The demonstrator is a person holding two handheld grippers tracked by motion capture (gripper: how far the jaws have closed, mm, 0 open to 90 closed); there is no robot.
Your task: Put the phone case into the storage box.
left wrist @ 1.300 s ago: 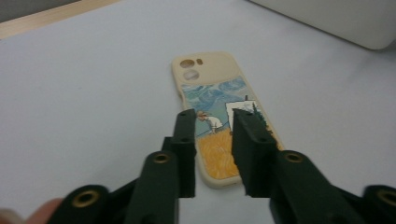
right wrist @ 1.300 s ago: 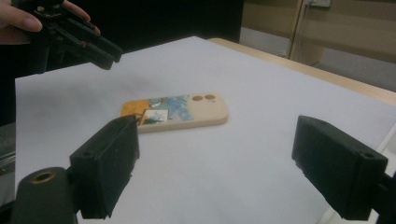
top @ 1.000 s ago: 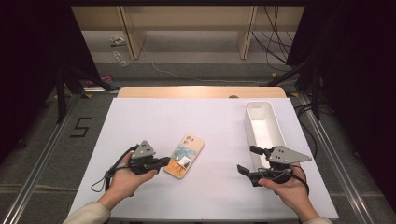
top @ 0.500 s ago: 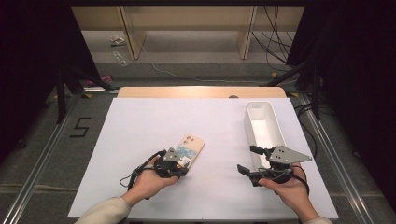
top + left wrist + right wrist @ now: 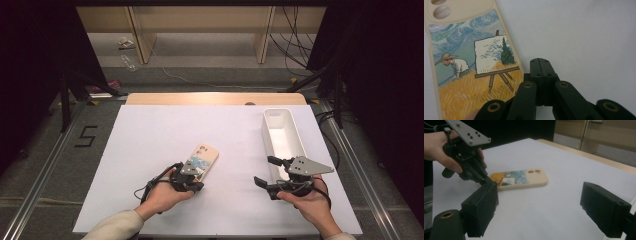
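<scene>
Just beside the phone case (image 5: 471, 65), the left gripper (image 5: 541, 65) has jaws closed, empty.

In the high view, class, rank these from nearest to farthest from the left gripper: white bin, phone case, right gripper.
1. phone case: right beside the left gripper, at its tip.
2. right gripper: across the table, to the right.
3. white bin: far right, further back.
</scene>
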